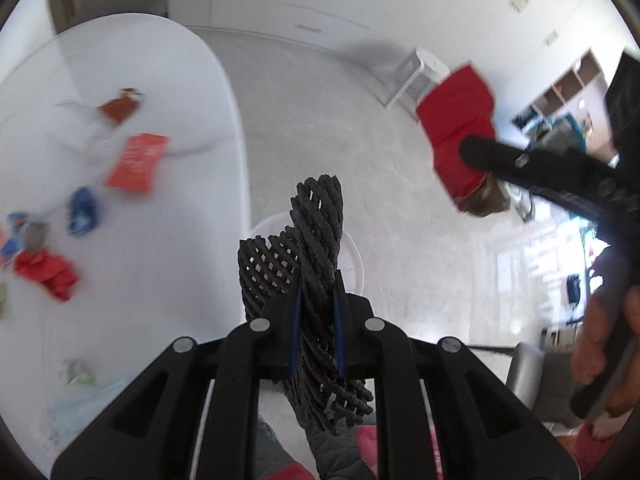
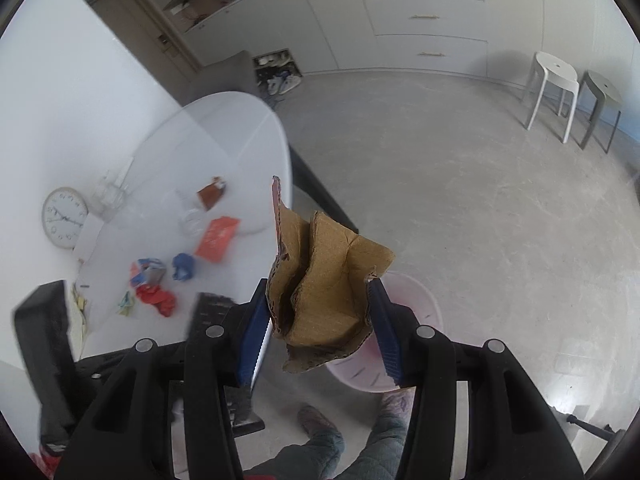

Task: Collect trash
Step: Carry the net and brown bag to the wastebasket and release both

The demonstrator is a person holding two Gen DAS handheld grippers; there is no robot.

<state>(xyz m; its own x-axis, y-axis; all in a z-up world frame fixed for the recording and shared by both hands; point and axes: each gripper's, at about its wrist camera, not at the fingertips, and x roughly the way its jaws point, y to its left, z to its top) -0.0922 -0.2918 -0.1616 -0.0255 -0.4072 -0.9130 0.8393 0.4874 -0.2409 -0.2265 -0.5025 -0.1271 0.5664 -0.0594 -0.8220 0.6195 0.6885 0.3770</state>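
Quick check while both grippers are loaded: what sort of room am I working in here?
Most likely a lived-in home room, perhaps a dining area: a white oval table strewn with wrappers, white built-in drawers along the wall, and a shoe cubby by the door.

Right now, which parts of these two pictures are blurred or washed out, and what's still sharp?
Left wrist view: the wrappers on the white table are motion-smeared, glare whitens the floor at right, while the dark mesh netting in the left gripper stays sharp. Right wrist view: the torn cardboard in the right gripper is crisp, the table litter softer; fisheye bends both.
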